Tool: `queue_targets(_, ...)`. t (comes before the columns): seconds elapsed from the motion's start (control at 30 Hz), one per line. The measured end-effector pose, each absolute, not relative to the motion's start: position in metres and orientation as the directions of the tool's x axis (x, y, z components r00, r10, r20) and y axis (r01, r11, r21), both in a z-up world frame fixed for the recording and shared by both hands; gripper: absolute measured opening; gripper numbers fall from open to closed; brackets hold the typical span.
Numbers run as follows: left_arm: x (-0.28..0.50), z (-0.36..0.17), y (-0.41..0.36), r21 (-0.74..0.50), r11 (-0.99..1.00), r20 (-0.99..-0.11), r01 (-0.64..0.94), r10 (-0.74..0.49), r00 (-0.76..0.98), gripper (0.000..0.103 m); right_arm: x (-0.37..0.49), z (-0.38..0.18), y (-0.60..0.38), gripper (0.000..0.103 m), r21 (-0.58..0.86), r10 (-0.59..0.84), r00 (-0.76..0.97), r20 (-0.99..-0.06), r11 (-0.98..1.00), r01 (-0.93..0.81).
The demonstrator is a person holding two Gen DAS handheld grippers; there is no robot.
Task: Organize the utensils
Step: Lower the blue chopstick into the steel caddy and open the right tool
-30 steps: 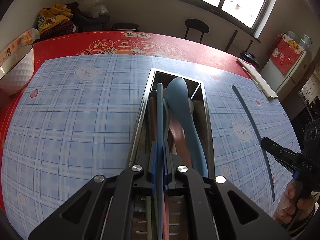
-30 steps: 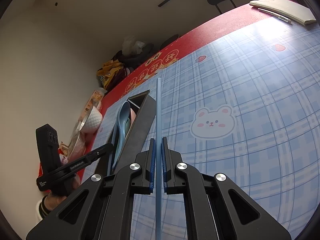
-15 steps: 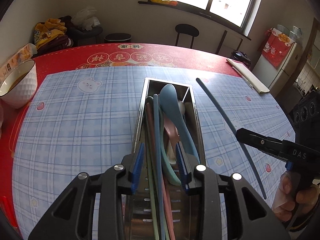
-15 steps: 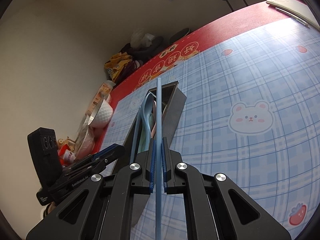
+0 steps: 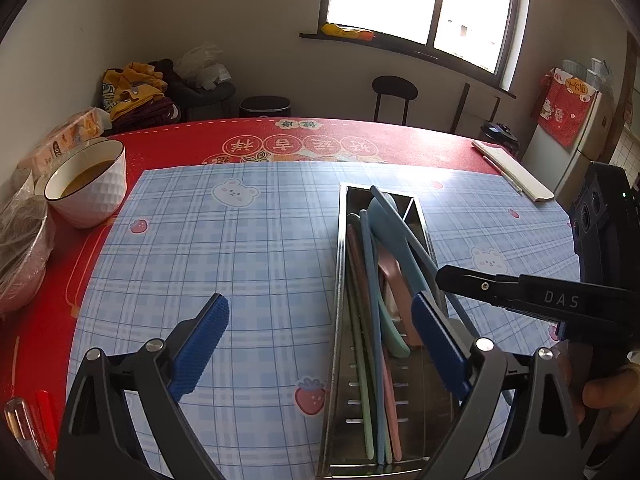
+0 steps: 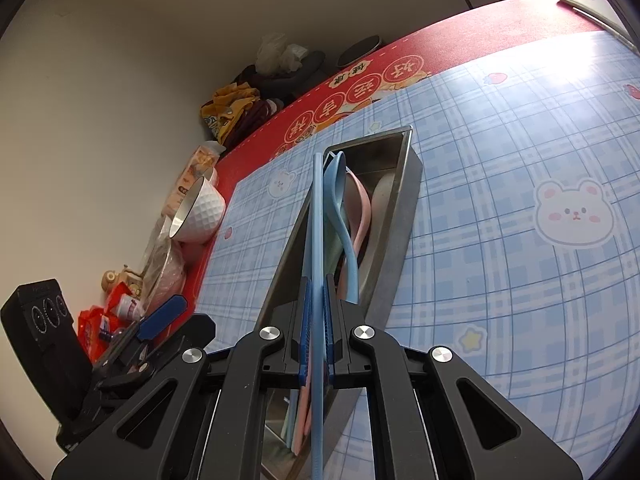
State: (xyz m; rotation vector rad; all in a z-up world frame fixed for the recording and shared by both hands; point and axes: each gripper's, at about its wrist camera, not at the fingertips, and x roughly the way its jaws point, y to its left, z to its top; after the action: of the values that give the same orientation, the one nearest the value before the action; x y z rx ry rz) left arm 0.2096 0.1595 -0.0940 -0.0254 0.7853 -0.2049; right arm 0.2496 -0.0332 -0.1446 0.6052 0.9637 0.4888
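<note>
A long steel utensil tray lies on the blue plaid mat and holds a blue spoon, a pink spoon and several blue, green and pink chopsticks. My left gripper is open wide and empty, its right pad over the tray's near part. My right gripper is shut on a blue chopstick, held just above the tray along its length. In the left wrist view the right gripper comes in from the right with that chopstick slanting across the tray.
A white bowl with brown liquid, a foil-covered bowl and snack packets stand at the left table edge. A folded white paper with a pen lies far right. A stool stands beyond the table.
My left gripper let go of the blue chopstick into the tray, opened wide and drew back to the left. My right gripper carried its chopstick leftward over the tray.
</note>
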Motion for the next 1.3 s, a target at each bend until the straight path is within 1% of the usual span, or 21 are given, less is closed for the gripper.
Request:
queue_targets(0.17,0.209,-0.096,0.168,-0.119,0.980,-0.697,0.160,-0.197,0.690,0.091,0.252,-0.157,-0.027,0.006,0.686,0.615,0.475,-0.630,0.727,-0.031)
queue_targets(0.57,0.209,-0.102,0.178,-0.141,0.978,-0.697,0.152,-0.207,0.687,0.091,0.248,-0.162,-0.009,0.007,0.693,0.647,0.404,-0.647,0.720,-0.043)
queue_targets(0.77,0.207,-0.102,0.178,-0.144,0.978,-0.696,0.153,-0.210,0.686,0.091,0.244,-0.155,-0.010,0.007,0.666,0.625,0.425,-0.655,0.743,-0.066)
queue_targets(1.03,0.201,-0.096,0.166,-0.104,0.981,-0.689,0.162,-0.188,0.700,0.091,0.233,-0.124,-0.030,0.008,0.451,0.453,0.560,-0.694,0.879,-0.152)
queue_targets(1.3,0.191,-0.086,0.157,-0.050,0.986,-0.674,0.161,-0.152,0.723,0.091,0.213,-0.102,-0.058,0.008,0.271,0.326,0.647,-0.689,0.944,-0.187)
